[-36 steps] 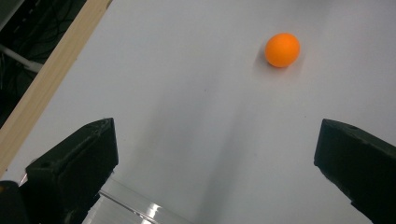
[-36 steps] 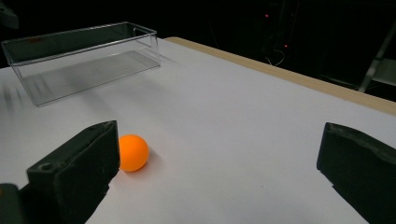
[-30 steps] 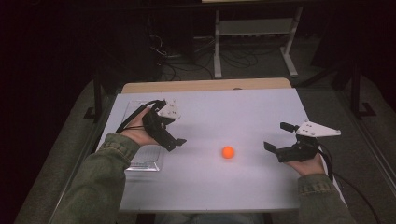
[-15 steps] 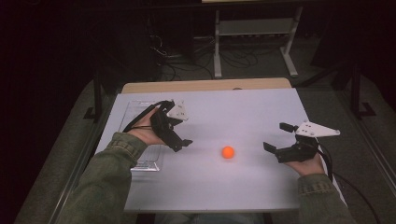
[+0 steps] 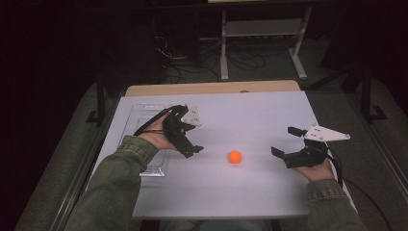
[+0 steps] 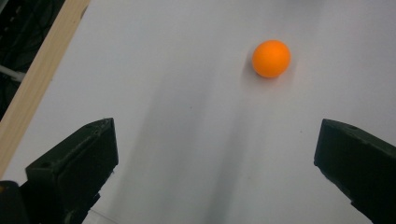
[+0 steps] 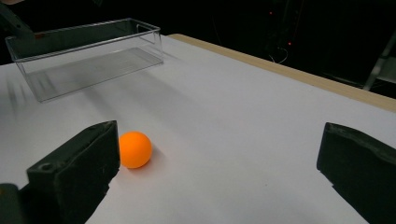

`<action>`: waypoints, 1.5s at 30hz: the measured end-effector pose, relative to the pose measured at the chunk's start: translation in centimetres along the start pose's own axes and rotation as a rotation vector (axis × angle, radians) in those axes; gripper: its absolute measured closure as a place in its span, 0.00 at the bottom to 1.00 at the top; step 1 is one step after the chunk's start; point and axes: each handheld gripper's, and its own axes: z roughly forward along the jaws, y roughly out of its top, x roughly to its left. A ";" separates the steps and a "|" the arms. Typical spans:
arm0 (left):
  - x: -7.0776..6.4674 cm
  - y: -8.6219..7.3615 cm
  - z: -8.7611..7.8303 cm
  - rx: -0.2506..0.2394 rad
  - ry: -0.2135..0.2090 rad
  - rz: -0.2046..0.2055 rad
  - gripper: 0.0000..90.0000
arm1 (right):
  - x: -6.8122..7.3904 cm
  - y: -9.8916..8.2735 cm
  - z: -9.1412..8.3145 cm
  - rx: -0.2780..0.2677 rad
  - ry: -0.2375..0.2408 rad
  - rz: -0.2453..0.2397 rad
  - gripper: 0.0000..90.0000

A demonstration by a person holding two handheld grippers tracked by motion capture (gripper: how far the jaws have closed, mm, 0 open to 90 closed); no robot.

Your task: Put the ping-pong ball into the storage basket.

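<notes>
Clear tray [image 5: 144, 113] partly hidden behind left hand-held gripper [image 5: 188, 139]; far end cut off in right gripper view.

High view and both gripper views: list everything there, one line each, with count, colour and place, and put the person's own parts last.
Small orange ball: one, orange, on the white table top between the two grippers, touching neither.
Clear plastic rectangular bin: one, transparent, empty, on the table's left part, by the left hand.
White table top: one, white, with a light wooden strip along its far edge.
Metal shelf stand: one, pale grey, on the dark floor beyond the table.
Cables: several, dark, on the floor beside that stand.
Sleeves: two, olive green, entering from the bottom.
Left gripper: one, black, open, left of the ball.
Right gripper: one, black, open, right of the ball.
</notes>
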 end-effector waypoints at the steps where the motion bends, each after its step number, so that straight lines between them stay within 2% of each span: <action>1: 0.0 0.0 0.1 0.006 -0.004 0.005 0.00 | 0.0 0.0 0.0 0.000 0.000 0.001 0.00; 29: -1.0 1.8 2.8 0.036 -0.040 0.059 0.00 | 0.0 -0.1 0.0 -0.001 0.004 0.003 0.00; 45: -1.4 2.3 4.4 0.052 -0.066 0.078 0.00 | 0.0 -0.1 -0.2 -0.001 0.002 0.002 0.00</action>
